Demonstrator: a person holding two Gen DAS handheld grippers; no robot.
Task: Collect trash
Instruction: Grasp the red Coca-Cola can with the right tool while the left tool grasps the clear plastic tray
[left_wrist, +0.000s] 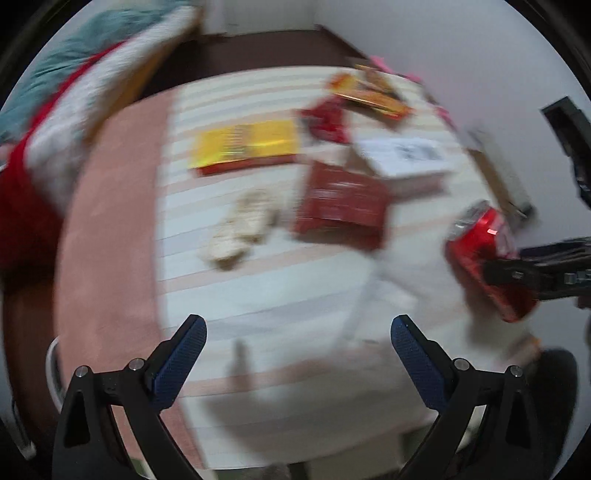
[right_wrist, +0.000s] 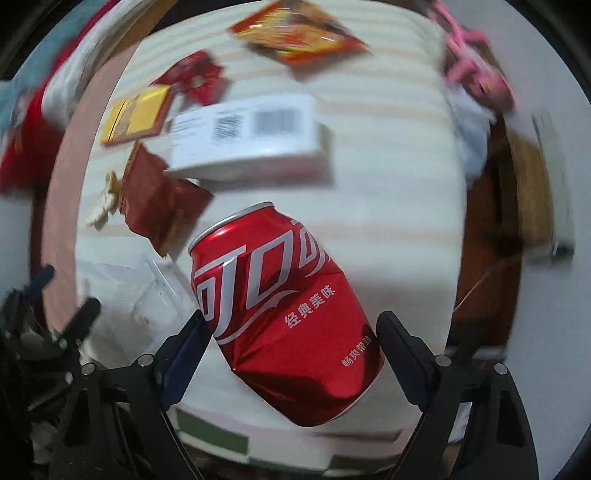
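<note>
Barely started: striped counter (left_wrist: 280, 295) still littered — white box (right_wrist: 251, 129), dark red packet (left_wrist: 341, 199), yellow packet (left_wrist: 245, 146), biscuits (left_wrist: 240, 229), more wrappers behind. Dented red can (right_wrist: 284, 314) between right gripper (right_wrist: 291, 343) jaws, pads at its sides, grip unconfirmed. Left gripper (left_wrist: 299, 354) open, empty, above bare counter.

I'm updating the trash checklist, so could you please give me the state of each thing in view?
Red can: dented, lying between the right gripper's fingers, not clearly clamped.
Left gripper: open, empty.
White box: closed, barcode label up.
Dark red packet: torn open, crumpled.
Yellow packet: lying flat.
</note>
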